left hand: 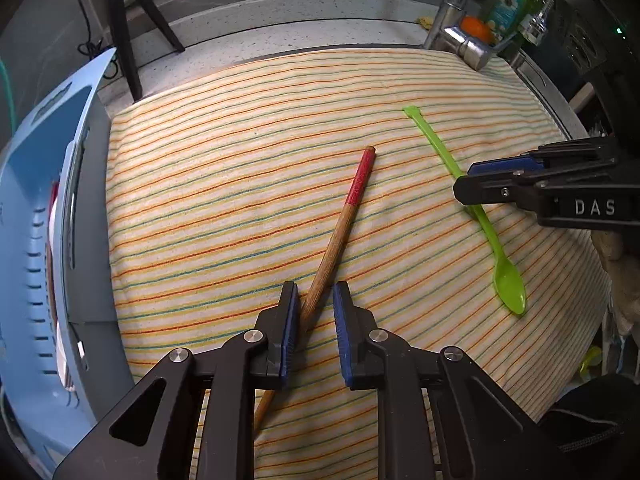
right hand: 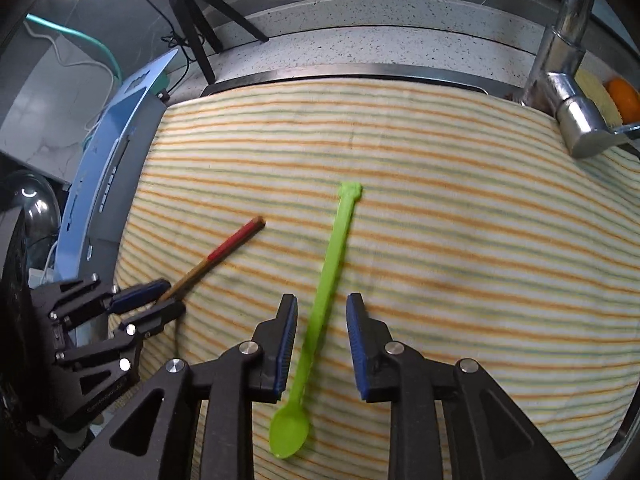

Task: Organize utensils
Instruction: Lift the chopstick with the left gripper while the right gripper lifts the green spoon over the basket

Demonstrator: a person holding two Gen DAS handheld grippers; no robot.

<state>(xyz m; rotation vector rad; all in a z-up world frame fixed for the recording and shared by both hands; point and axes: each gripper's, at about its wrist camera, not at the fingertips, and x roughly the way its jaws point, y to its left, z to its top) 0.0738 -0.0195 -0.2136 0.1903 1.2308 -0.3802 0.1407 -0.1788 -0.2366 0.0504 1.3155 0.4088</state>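
A wooden stick with a red-wrapped end (left hand: 340, 224) lies on the striped cloth (left hand: 224, 184). My left gripper (left hand: 316, 296) is open, its jaws on either side of the stick's shaft, left pad touching or nearly touching it. A long green plastic spoon (right hand: 326, 296) lies on the cloth (right hand: 460, 240), bowl toward me. My right gripper (right hand: 322, 308) is open and straddles the spoon's handle. The spoon (left hand: 476, 208) and right gripper (left hand: 464, 184) also show in the left wrist view; the stick (right hand: 224, 250) and left gripper (right hand: 168, 298) show in the right wrist view.
A blue plastic dish rack (left hand: 44, 216) stands left of the cloth. A chrome faucet (right hand: 568, 92) rises at the back right, with a dish soap bottle (left hand: 508, 4) and an orange object (left hand: 476, 26) behind. A black tripod (left hand: 128, 24) stands at the back left.
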